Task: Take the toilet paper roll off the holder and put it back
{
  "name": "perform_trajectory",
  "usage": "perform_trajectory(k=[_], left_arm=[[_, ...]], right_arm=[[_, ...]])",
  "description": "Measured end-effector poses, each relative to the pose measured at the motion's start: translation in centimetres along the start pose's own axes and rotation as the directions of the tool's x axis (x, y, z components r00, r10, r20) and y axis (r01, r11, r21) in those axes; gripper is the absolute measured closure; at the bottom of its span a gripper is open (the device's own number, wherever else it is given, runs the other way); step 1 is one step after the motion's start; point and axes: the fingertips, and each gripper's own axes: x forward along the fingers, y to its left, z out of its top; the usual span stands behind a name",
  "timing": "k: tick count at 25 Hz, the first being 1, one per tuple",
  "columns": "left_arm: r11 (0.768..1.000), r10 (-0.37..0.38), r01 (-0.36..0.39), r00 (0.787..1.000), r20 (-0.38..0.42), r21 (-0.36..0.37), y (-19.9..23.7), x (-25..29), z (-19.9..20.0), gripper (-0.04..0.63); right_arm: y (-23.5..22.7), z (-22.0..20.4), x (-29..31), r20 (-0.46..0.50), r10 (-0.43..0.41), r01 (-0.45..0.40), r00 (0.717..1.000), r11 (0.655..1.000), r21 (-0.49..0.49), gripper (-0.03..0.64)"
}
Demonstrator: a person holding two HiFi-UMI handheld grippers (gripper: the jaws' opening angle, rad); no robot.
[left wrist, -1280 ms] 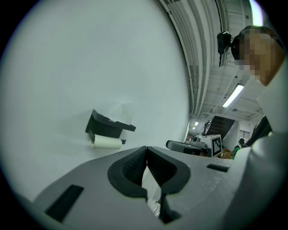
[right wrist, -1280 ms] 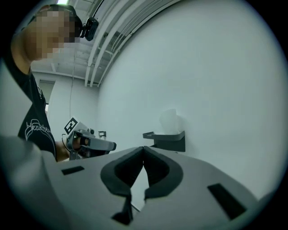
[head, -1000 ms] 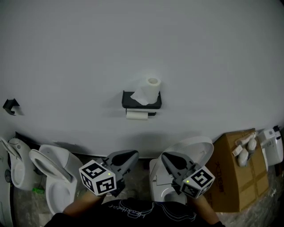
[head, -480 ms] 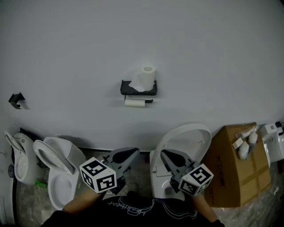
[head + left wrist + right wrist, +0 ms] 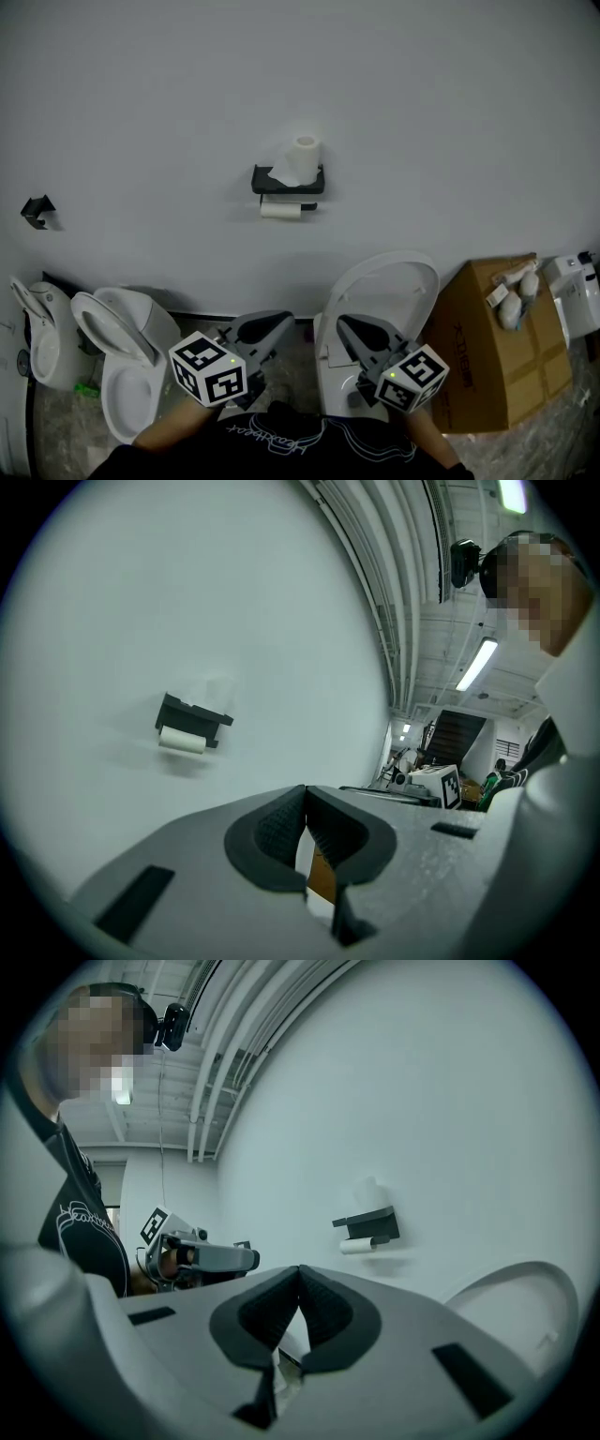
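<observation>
While the left hand-held gripper (image 5: pixel 279 323) and the right hand-held gripper (image 5: pixel 343 325) both hang clenched and empty well below the wall holder (image 5: pixel 288 181), two toilet paper rolls sit at the holder: one upright roll (image 5: pixel 304 153) on top, one hung roll (image 5: pixel 280 210) underneath. Three toilets (image 5: pixel 380 300) stand below the holder, with one cardboard box (image 5: pixel 492 352) to its lower right.

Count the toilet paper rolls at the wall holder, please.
2. One roll stands upright on top of the holder; a second roll lies sideways just under it. No others show, though some may be hidden.
</observation>
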Motion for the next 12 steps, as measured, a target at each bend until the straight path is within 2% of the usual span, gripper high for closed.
perform_trajectory(k=[12], left_arm=[[1.0,0.012,-0.012,1.0,-0.003,0.007,-1.1,-1.6,-0.9,0.591]], right_arm=[[1.5,-0.5,-1.4,-0.022,-0.015,0.014,1.0,0.999,-0.036,0.612]])
